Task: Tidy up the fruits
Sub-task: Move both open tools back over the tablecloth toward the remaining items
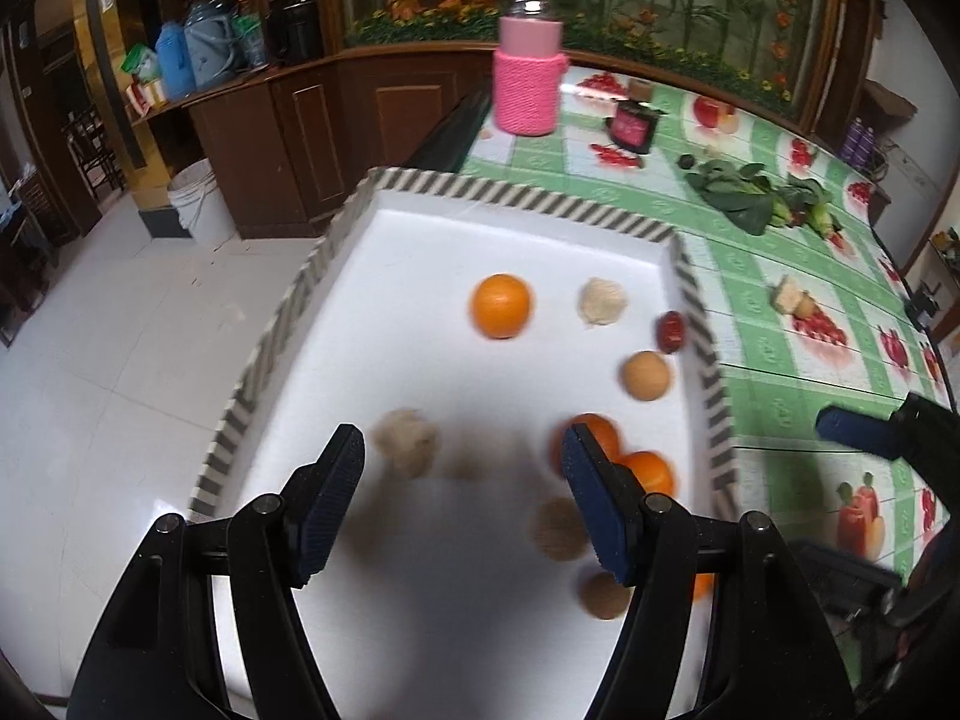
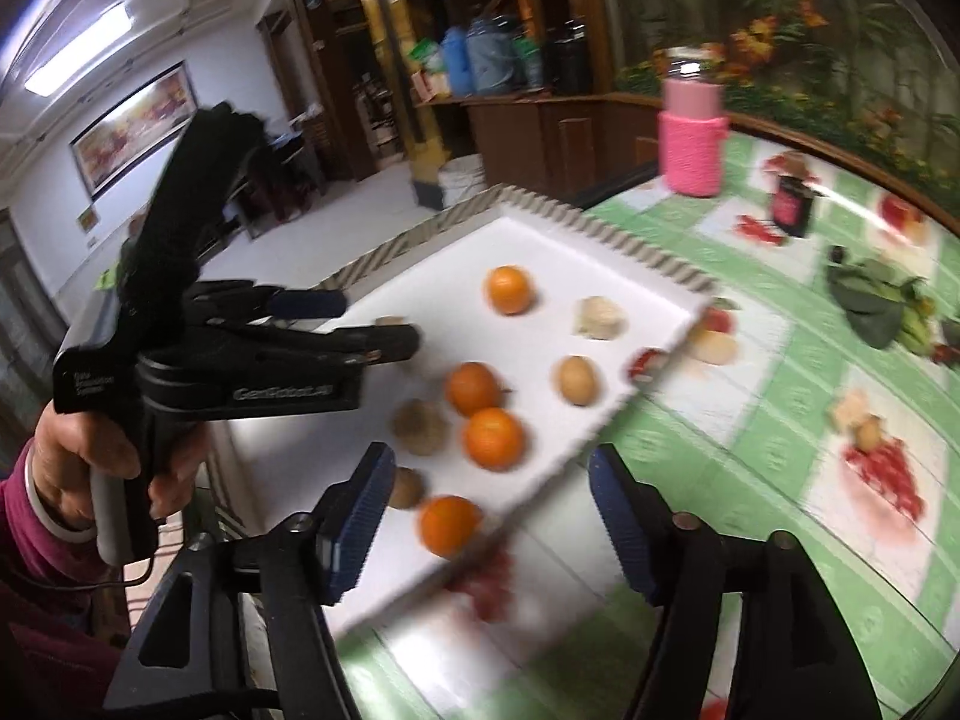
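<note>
Two grippers hang open and empty over a white tray [image 1: 420, 228] with a striped rim, where loose fruit waits to be sorted. The left gripper [image 1: 465, 507], jaws spread wide with nothing between them, sits low over the tray's near end. A pale, fuzzy-looking fruit [image 1: 406, 441] lies just beyond its left finger at about 11 o'clock, and a pair of touching oranges [image 1: 624, 456] sits behind its right finger at about 1 o'clock. The right gripper [image 2: 492, 525], equally wide and empty, straddles the tray's near edge, with one orange [image 2: 449, 525] just inside its left finger at about 10 o'clock.

Judging by position, the left gripper looks nearer to most of the fruit, while the right has the closest single orange. The round fruits have no clear long axis, so approach angle should matter little. Farther up the tray sit a lone orange [image 1: 501, 306], a pale lumpy piece [image 1: 602, 301], a tan egg-shaped fruit [image 1: 645, 375] and a small dark red one [image 1: 673, 331] against the right rim. Both views are blurred, so finer surface detail cannot be told.
</note>
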A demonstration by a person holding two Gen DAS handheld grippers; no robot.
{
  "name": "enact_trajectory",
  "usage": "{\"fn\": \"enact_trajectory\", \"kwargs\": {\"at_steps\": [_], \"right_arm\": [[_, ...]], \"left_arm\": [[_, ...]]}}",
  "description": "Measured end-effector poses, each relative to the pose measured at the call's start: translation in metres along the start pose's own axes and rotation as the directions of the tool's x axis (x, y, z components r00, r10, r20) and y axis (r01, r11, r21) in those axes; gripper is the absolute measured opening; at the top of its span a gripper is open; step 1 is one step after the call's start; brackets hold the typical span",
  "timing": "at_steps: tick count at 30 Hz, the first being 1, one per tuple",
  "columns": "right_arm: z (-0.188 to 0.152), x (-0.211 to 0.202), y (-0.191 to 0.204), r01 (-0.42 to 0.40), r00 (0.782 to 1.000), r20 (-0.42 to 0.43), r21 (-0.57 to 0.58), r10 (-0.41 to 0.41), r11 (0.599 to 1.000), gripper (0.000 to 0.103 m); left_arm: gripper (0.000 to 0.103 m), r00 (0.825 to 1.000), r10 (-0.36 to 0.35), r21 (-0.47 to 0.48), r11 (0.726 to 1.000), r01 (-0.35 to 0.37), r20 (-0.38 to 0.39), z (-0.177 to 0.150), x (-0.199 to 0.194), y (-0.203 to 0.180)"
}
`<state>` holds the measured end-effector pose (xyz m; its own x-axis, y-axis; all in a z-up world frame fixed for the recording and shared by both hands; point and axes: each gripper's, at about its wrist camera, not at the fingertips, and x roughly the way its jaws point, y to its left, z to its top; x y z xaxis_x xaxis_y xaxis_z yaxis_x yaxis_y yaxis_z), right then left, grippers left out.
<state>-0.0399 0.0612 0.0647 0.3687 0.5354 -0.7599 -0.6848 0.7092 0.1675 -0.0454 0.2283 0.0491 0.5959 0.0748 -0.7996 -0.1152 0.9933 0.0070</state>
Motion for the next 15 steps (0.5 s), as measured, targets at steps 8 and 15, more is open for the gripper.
{"fn": "enact_trajectory", "kwargs": {"at_steps": [8, 15], "right_arm": [[-0.024, -0.045, -0.065, 0.147, 0.989, 0.013, 0.113, -0.149, 0.983, 0.081], [-0.055, -0.07, -0.13, 0.253, 0.967, -0.026, 0.22, -0.253, 0.942, 0.081]], "left_arm": [[0.068, 0.997, -0.076, 0.059, 0.995, 0.075, 0.006, 0.003, -0.007, -0.049], [0.068, 0.989, -0.145, 0.136, 0.98, 0.148, -0.033, 0.009, 0.002, -0.103]]}}
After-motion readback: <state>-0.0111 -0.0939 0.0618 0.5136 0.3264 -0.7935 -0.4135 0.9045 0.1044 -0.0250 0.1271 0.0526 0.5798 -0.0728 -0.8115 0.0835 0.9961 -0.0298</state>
